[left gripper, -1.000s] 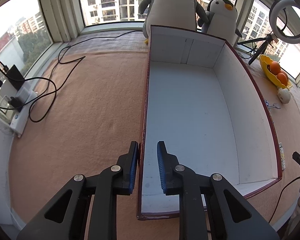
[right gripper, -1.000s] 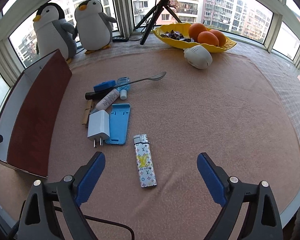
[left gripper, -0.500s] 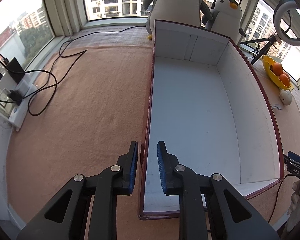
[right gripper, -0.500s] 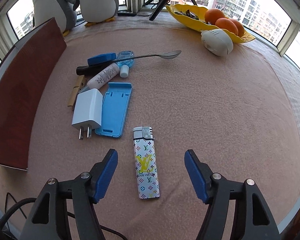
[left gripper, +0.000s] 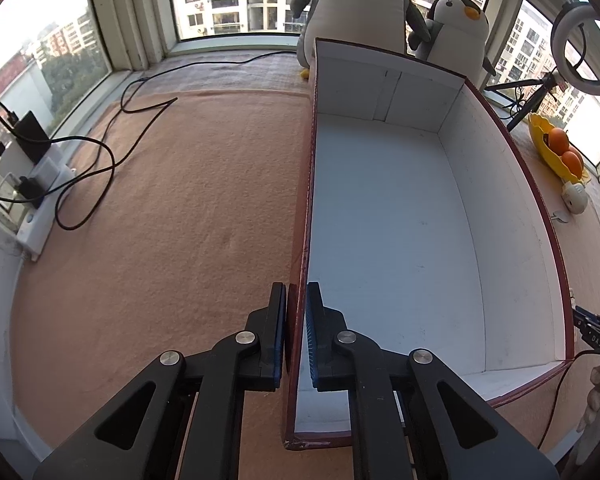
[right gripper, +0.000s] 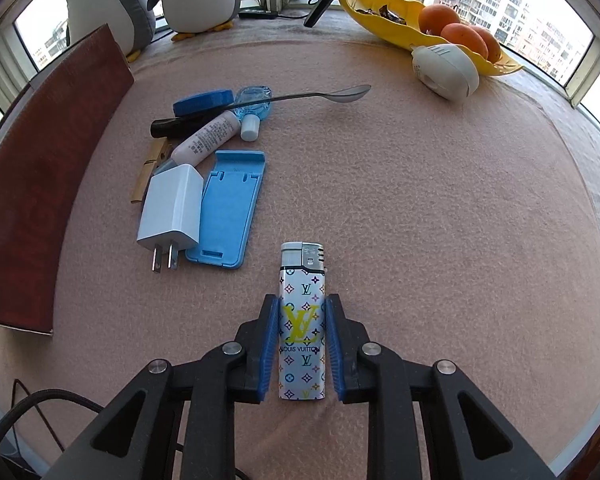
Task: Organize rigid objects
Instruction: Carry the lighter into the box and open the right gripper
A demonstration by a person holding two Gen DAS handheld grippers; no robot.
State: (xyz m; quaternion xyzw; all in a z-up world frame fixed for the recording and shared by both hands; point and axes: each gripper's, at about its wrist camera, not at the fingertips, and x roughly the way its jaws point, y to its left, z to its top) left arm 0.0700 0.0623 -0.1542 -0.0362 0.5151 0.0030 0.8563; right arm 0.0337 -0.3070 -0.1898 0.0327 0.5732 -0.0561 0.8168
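Left wrist view: my left gripper (left gripper: 296, 336) still narrow, pinching box (left gripper: 400, 216) wall, lower centre; box empty.

Right wrist view: my right gripper (right gripper: 302, 340) narrowed from wide, pads now against lighter (right gripper: 302, 320), lower centre. Lift comes next, I judge.

We see a white lighter (right gripper: 302, 320) with multicoloured monogram print and yellow logo between our right tool's (right gripper: 302, 342) blue pads (right gripper: 269, 344); ahead-left lie a white charger (right gripper: 172, 208) and a light-blue stand (right gripper: 228, 208). Our left tool (left gripper: 296, 332) straddles a box (left gripper: 300, 280), dark red outside, white inside, on the peach counter (left gripper: 180, 220)
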